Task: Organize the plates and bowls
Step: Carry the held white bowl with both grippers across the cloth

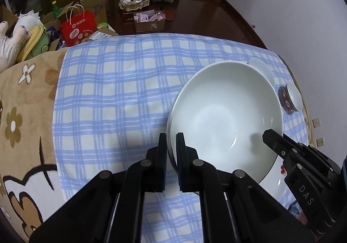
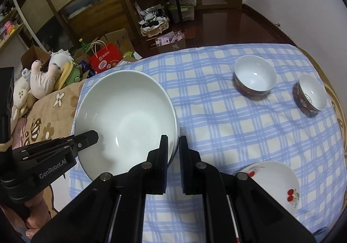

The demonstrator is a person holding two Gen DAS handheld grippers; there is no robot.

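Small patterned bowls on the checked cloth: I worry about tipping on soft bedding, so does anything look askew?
Yes. The rightmost small bowl is tilted, its opening leaning sideways instead of facing up. The other small bowl also leans slightly. The large white bowl is clamped at opposite rims by both claws.

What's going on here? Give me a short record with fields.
Surface: blue checked cloth
Held item: large white bowl
Left gripper: shut on the bowl's rim
Right gripper: shut on the opposite rim
Other dishes: two small patterned bowls, cherry-print plate
Floor clutter: red paper bag
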